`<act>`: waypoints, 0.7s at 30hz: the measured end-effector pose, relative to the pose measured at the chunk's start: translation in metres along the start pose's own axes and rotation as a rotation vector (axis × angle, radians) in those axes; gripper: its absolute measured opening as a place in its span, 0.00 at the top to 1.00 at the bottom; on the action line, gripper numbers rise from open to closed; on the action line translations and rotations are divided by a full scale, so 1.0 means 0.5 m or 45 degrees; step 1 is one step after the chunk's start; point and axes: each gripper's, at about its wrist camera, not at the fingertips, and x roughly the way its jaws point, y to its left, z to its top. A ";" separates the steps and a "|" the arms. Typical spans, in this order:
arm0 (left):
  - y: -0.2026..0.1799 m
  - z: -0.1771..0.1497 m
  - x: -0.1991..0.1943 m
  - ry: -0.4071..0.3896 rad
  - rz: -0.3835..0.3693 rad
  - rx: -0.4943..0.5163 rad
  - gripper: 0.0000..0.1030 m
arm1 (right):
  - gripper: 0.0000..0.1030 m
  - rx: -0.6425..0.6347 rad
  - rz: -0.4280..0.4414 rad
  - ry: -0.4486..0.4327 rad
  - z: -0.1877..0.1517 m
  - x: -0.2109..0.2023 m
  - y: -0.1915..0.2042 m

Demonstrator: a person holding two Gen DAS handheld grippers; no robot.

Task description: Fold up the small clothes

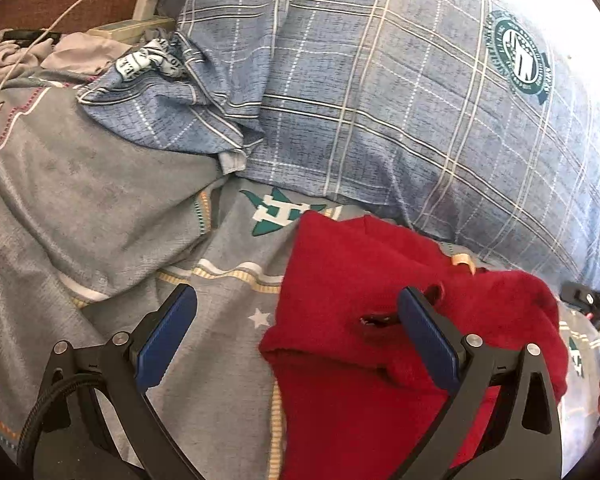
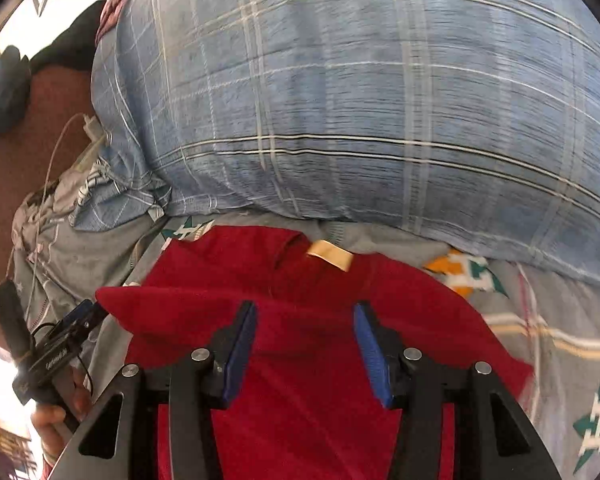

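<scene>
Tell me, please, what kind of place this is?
Most likely a bedroom, on a bed. A large blue checked pillow lies on a grey printed bedsheet, and a white phone charger sits by the headboard. A red garment lies on the sheet.

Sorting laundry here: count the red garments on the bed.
1. The red garment lies on the grey sheet before the blue pillow; more may be hidden outside the views.

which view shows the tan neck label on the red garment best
The right wrist view: the tan neck label sits centred and whole at the red garment collar. The left wrist view shows only a small sliver of it.
</scene>
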 end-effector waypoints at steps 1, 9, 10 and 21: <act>0.001 0.000 0.001 0.004 -0.010 -0.007 0.02 | 0.53 0.004 -0.002 -0.032 -0.021 -0.028 -0.012; 0.013 -0.010 0.016 0.026 -0.110 -0.130 0.02 | 0.47 -0.138 -0.131 -0.144 -0.183 -0.116 -0.020; 0.011 -0.011 0.020 0.033 -0.115 -0.137 0.02 | 0.47 -0.163 -0.157 -0.145 -0.200 -0.112 -0.016; -0.012 0.008 0.048 0.133 -0.126 -0.106 0.02 | 0.92 -0.183 -0.305 -0.183 -0.231 -0.116 -0.049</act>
